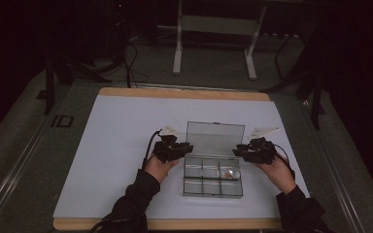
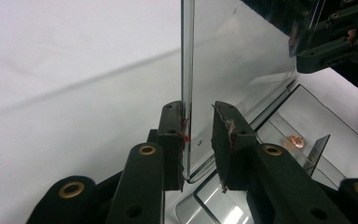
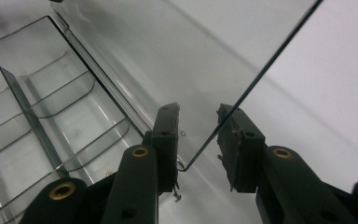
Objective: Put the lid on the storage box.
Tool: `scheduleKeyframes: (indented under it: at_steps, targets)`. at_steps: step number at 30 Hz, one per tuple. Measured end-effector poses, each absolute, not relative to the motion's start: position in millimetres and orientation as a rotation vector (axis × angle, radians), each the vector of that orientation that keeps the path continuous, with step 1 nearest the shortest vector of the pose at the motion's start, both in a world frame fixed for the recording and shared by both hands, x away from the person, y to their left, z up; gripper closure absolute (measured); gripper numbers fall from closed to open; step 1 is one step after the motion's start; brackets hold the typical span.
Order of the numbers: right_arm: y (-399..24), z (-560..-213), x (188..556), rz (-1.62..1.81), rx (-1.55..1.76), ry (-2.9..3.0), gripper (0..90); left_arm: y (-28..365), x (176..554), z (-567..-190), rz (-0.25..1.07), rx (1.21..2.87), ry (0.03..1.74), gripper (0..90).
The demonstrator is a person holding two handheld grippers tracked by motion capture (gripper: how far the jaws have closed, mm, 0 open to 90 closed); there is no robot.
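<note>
On the pale surface point(image 1: 116, 160) in the dim room sat a light, rigid, slippery clear box point(image 1: 212, 182), both grippers' jaws apart astride its upright lid's point(image 1: 215, 138) side edges.

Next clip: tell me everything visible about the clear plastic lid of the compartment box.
The clear, thin, flat plastic lid is rectangular with rounded corners and stands open, about upright, hinged along the far edge of the clear six-compartment box on the white table mat. The left hand-held gripper straddles its left edge; one pad looks to touch it, the other stands apart. The right hand-held gripper straddles its right edge, and its far pad looks to meet that edge.
</note>
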State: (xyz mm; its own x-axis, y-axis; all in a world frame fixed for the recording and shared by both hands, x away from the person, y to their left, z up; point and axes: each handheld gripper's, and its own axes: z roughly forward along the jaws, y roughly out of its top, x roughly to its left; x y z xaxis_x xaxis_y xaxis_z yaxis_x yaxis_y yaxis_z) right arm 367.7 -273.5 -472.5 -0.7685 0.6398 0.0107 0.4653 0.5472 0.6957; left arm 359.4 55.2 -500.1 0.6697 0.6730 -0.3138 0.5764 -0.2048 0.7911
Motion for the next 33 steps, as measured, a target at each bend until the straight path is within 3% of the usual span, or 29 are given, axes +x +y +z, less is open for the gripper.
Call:
scheduleKeyframes:
  at_steps: [13,33]
  targets:
    - [-276.9,-462.8,361.5,1.094,0.876,2.523,68.9,59.2,350.4,-485.3,0.173,1.893,0.935,75.1]
    - [-282.1,-458.3,340.4,1.088,0.762,2.521,76.9,64.9,326.2,-480.8,0.228,1.943,0.879,75.1]
